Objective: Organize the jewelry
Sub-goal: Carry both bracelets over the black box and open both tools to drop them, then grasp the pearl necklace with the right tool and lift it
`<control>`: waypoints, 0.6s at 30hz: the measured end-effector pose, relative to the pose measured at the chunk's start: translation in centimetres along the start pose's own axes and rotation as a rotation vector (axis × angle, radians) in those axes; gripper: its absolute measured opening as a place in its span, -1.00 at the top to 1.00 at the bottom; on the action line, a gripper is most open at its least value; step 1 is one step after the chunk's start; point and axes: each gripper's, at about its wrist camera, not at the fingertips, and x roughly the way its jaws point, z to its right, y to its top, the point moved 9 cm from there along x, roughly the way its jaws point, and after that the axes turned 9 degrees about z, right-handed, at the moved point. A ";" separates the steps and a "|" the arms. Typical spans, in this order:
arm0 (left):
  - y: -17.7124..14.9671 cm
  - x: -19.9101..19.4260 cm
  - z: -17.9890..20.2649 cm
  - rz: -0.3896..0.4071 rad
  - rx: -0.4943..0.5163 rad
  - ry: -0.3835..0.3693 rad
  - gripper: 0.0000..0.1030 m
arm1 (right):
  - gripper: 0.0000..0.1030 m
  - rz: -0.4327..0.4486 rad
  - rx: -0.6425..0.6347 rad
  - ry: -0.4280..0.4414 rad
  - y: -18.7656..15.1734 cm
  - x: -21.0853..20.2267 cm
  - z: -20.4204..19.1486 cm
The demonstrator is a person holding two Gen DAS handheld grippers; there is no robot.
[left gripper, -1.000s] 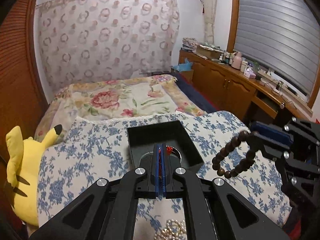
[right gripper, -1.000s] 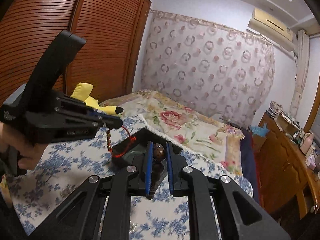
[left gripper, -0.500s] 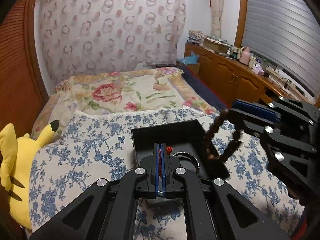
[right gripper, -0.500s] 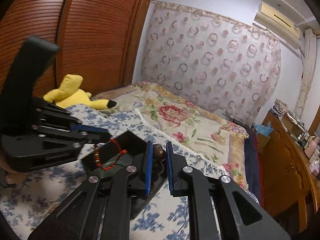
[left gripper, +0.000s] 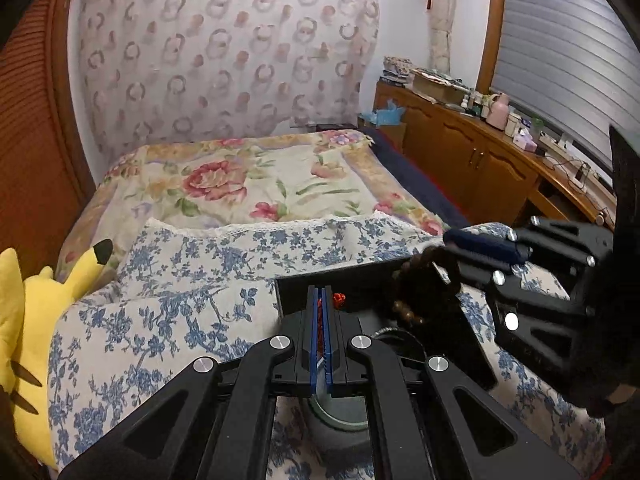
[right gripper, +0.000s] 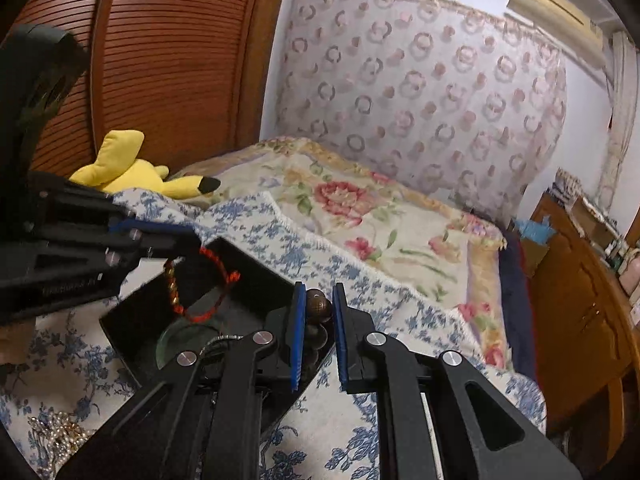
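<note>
A black open jewelry box [left gripper: 352,280] [right gripper: 132,320] sits on a blue-flowered cloth. My left gripper [left gripper: 320,312] [right gripper: 192,246] is shut on a red cord bracelet [right gripper: 200,284] with gold beads, which hangs over the box. My right gripper [right gripper: 316,308] [left gripper: 448,246] is shut on a dark wooden bead bracelet [right gripper: 318,306] [left gripper: 416,292], which hangs into the box's right side. A green bangle [right gripper: 176,338] [left gripper: 340,416] lies in the box.
A heap of pearl and gold jewelry [right gripper: 60,432] lies on the cloth in front of the box. A yellow plush toy [left gripper: 24,344] [right gripper: 136,168] lies at the left. A floral bedspread [left gripper: 260,184] lies beyond. Wooden cabinets [left gripper: 480,160] stand at the right.
Both grippers have come lower and closer over the box. The wooden bead bracelet has moved from beside the box down into it. The red bracelet hangs nearer the box floor.
</note>
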 end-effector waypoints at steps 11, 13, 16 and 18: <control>0.2 0.6 0.0 0.002 -0.002 0.007 0.84 | 0.45 0.024 0.069 0.039 -0.4 -2.3 -0.1; 0.2 0.2 0.0 0.010 0.001 0.012 0.46 | 0.45 0.031 0.082 0.041 -0.7 -3.2 -0.2; -0.3 -1.0 0.3 0.023 0.020 0.025 0.17 | 0.45 0.035 0.107 0.051 -1.4 -4.7 -0.5; -0.9 -2.1 0.5 0.029 0.028 0.029 -0.11 | 0.45 0.038 0.124 0.055 -2.1 -5.8 -0.7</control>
